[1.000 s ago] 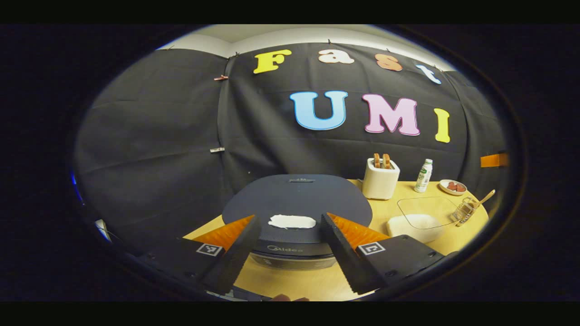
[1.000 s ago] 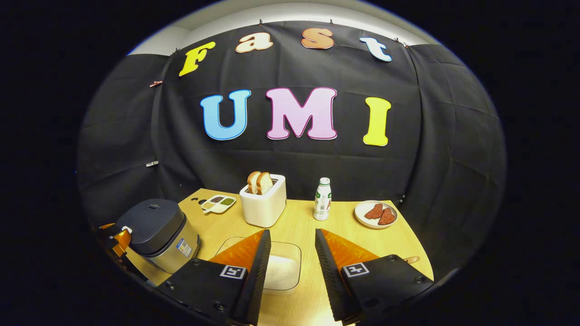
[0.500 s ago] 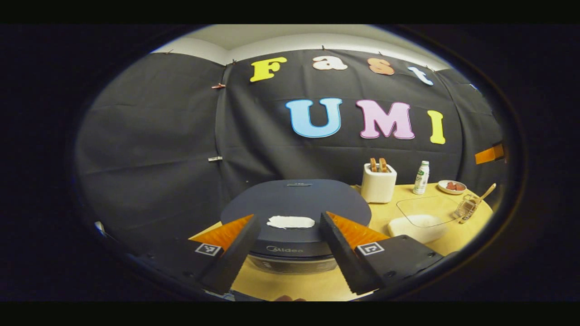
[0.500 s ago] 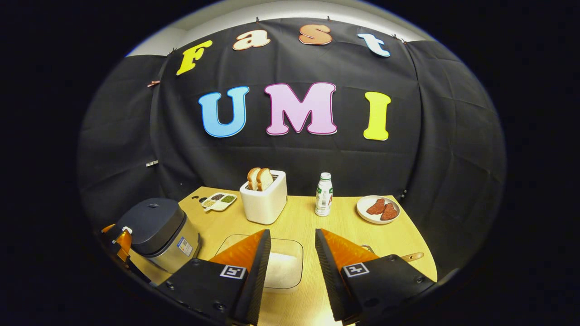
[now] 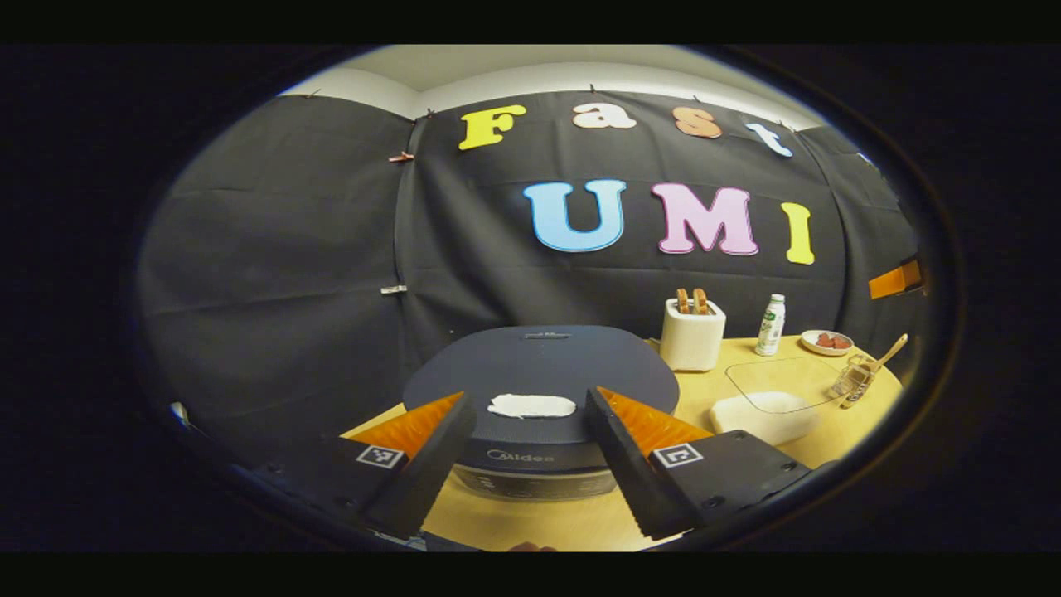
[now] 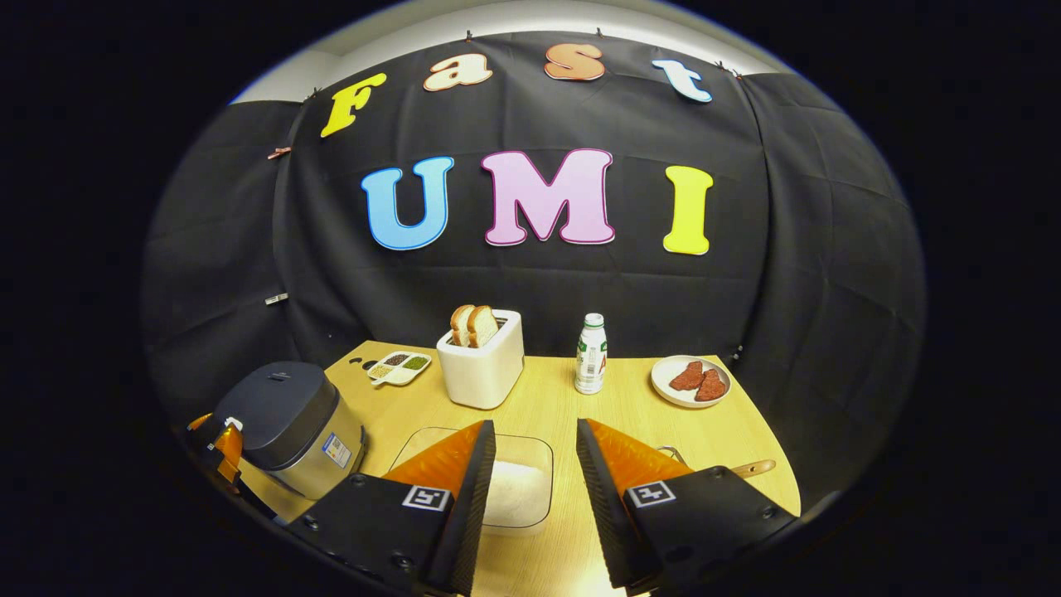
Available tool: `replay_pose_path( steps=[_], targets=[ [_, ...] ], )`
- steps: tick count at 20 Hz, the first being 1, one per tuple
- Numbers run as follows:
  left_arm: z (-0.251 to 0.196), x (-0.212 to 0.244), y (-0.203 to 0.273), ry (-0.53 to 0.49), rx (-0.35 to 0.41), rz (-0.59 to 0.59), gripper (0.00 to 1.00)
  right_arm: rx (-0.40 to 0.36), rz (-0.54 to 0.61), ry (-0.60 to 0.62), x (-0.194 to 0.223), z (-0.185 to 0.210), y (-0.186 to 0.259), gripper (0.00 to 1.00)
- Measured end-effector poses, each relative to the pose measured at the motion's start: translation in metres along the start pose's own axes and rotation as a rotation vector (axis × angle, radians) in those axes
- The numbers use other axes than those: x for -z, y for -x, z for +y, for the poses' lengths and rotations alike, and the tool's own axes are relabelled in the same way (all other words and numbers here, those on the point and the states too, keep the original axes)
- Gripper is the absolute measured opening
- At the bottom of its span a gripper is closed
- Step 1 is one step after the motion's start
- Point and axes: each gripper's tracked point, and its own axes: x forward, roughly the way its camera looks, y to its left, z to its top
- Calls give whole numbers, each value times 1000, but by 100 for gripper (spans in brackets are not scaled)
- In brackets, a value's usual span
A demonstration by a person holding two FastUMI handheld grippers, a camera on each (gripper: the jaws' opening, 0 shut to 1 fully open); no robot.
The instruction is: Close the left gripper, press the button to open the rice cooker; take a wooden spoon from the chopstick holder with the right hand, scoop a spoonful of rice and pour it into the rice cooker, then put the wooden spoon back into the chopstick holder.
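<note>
**Both tongs released, rice cooker lid down**

There are 2 tongs. The left tongs (image 5: 530, 464) are spread apart and hold nothing; between the 2 fingers I see 1 rice cooker (image 5: 540, 390) with its dark lid down and 1 white button (image 5: 531, 405) on the front part of the lid. The fingers do not touch it. The right tongs (image 6: 535, 497) are also spread apart and empty, above 1 clear container of white rice (image 6: 514, 489) on the worktop (image 6: 630, 414).

In the right gripper view the rice cooker stands at the left edge of the worktop, and the left tongs show just beside it. At the back are 1 white toaster (image 6: 481, 361) with 2 slices of bread (image 6: 472, 325), 1 small bottle (image 6: 591, 354), 1 plate (image 6: 690, 381) with 2 reddish pieces, and 1 small divided dish (image 6: 399, 366) with 3 kinds of grains.

In the left gripper view 1 chopstick holder (image 5: 854, 380) of wire stands near the right end of the worktop, beside the rice container, and 1 wooden spoon (image 5: 883, 361) leans out of it, tilted.
</note>
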Motion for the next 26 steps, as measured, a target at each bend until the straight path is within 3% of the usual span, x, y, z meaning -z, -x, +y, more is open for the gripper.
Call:
replay_pose_path(
  steps=[9, 12, 15, 19, 20, 21, 23, 26],
  targets=[
    [0, -3, 0, 5, 7, -5, 94, 13, -2, -1, 0, 1, 5, 63],
    [-6, -15, 0, -78, -3, 3, 92, 22, -8, -1, -2, 0, 7, 63],
    [-24, -52, 13, -140, 23, -96, 88, 32, -13, 6, -4, 3, 8, 63],
    [-42, -107, 34, -197, 1, -242, 89, 45, -20, 8, -4, 5, 11, 63],
    [-44, -123, 40, -175, -16, -288, 86, 51, -21, 8, -3, 5, 12, 62],
    [-49, -132, 42, -132, -12, -303, 93, 57, -20, 6, -2, 4, 14, 62],
    [-67, -130, 43, -66, 37, -281, 92, 72, -36, 0, -4, 3, 18, 63],
    [-78, -131, 39, -50, 97, -270, 92, 117, -74, -2, -9, -5, 30, 62]
  ],
)
